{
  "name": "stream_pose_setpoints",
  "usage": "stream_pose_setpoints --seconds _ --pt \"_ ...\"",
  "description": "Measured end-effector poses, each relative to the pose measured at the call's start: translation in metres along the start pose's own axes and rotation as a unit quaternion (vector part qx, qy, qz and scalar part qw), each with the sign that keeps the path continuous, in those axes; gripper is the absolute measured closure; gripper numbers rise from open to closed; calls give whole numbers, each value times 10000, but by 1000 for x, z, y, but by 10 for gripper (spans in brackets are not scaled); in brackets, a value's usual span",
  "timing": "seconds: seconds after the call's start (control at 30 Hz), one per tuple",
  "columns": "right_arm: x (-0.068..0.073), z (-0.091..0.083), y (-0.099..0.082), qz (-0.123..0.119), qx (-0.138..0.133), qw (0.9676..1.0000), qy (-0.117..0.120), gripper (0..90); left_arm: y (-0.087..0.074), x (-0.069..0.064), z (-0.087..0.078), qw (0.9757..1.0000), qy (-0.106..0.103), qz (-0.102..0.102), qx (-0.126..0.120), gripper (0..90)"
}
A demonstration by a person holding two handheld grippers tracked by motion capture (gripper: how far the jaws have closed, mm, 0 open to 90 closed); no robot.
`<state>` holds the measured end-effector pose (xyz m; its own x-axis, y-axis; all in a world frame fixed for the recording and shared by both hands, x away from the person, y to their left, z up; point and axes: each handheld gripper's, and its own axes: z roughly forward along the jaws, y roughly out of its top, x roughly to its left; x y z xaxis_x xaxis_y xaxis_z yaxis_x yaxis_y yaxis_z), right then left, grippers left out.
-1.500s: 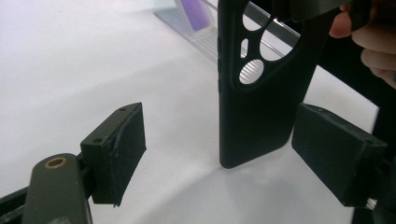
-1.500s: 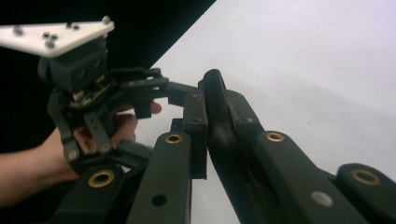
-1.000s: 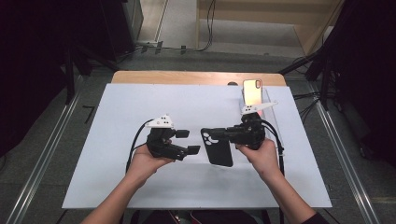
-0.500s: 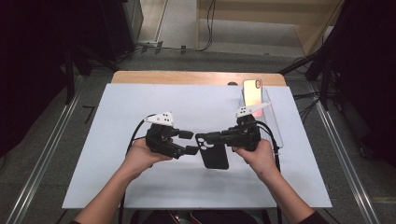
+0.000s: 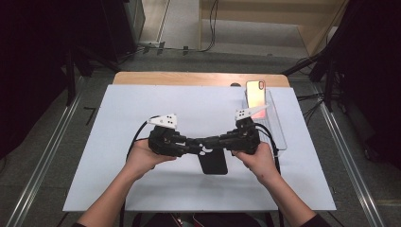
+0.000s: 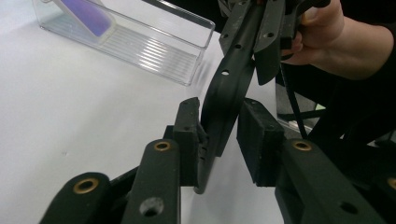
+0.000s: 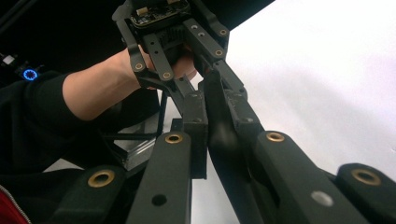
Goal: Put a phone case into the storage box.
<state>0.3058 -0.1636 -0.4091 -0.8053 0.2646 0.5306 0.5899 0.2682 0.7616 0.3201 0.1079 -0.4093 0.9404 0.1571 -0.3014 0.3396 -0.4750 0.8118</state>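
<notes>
Two hand-held grippers are meeting over the middle of the white counter (image 5: pixel 142 104), sharing a black phone case (image 5: pixel 213 160) lifted on edge. The right hand-held gripper (image 5: pixel 215 140) is pinching the case firmly. The left hand-held gripper (image 5: pixel 194 143) has just been closing around its other end, one pad touching, the other just apart. Farther back, a clear tray (image 5: pixel 279 124) is holding a phone (image 5: pixel 256 92).

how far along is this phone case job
Done: the black phone case is lifted off the table, the right claw shut on it. In hand: the left claw has just been closing around its other end. Left: the phone waits in the clear tray.
</notes>
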Motion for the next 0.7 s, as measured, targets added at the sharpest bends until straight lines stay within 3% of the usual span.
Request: stream_pose_setpoints --seconds 0.13,0.4,0.53,0.63,0.7 --pt "-1 0 0 63 5 9999 94 783 0 -2 -1 9998 30 210 41 747" --pt "-5 0 -1 150 -34 9996 226 756 3 -1 -3 9998 -165 4 148 776" --pt "-4 0 0 106 -64 9997 187 721 4 -1 -4 9997 -165 -33 149 778" --pt "-4 0 0 94 -83 9997 185 637 5 -1 -6 9997 -179 -127 135 779" --pt "-2 0 0 -1 -114 9999 20 563 6 -2 -7 9996 -177 -167 137 778"
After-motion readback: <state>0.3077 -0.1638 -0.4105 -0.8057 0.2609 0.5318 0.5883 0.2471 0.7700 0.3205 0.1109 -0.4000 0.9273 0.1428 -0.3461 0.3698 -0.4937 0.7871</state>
